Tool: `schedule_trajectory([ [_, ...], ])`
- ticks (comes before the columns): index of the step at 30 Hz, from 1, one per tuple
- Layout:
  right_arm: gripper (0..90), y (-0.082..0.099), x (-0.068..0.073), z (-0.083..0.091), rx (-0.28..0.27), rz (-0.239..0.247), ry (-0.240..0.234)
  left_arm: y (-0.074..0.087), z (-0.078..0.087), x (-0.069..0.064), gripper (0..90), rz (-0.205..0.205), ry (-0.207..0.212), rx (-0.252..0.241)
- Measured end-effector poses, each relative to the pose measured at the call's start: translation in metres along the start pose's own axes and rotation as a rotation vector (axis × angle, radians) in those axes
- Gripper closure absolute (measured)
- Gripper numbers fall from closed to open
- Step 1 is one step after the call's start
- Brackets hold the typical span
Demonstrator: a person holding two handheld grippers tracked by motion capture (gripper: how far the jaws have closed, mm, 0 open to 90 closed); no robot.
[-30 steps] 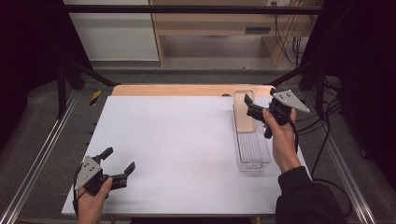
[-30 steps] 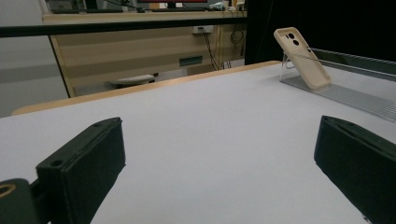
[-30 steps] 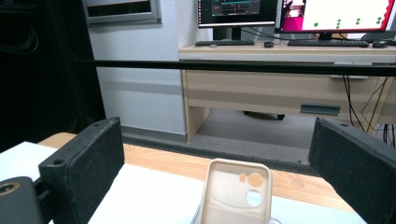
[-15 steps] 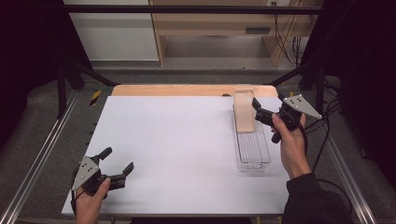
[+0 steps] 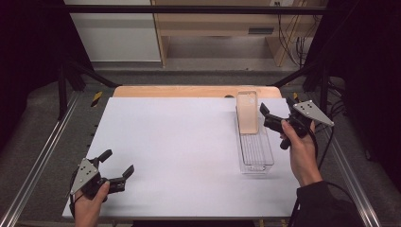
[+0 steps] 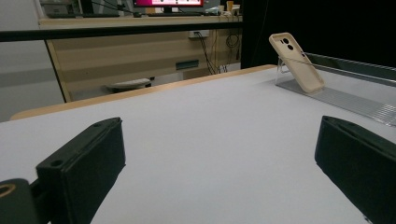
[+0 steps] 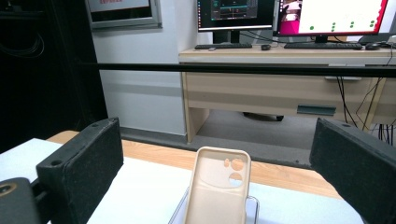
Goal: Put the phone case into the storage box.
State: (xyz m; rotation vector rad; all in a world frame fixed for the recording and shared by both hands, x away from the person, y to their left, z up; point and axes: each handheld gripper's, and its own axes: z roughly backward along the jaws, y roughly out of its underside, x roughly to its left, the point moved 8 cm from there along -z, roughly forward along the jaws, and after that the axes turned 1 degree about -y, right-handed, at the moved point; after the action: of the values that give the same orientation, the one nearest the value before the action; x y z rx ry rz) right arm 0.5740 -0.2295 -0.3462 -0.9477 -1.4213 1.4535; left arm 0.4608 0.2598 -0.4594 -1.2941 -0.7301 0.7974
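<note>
Right gripper [image 5: 270, 115] open beside phone case [image 5: 248, 112], leaning in clear tray [image 5: 256, 161]

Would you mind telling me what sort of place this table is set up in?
Probably an office-like lab: behind the white table stand a wooden desk with computer monitors and a keyboard, and black frame bars surround the table.
</note>
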Motion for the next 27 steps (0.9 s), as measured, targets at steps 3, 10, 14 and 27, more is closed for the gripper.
schedule_trajectory([
  [3,3.2,0.0,-0.002,0.004,-0.002,-0.002,0.0,0.0,0.002,0.001,1.4,-0.003,-0.002,0.0],
  [10,3.3,0.001,-0.008,0.014,-0.002,-0.002,-0.001,0.003,0.008,0.005,1.4,-0.001,-0.011,0.003],
  [14,3.5,0.002,-0.012,0.02,-0.003,-0.003,0.004,0.004,0.008,0.002,1.4,0.01,0.0,0.003],
  [27,3.8,0.016,-0.02,0.036,-0.001,-0.003,0.013,0.005,0.007,0.002,1.4,0.008,-0.002,0.007],
])
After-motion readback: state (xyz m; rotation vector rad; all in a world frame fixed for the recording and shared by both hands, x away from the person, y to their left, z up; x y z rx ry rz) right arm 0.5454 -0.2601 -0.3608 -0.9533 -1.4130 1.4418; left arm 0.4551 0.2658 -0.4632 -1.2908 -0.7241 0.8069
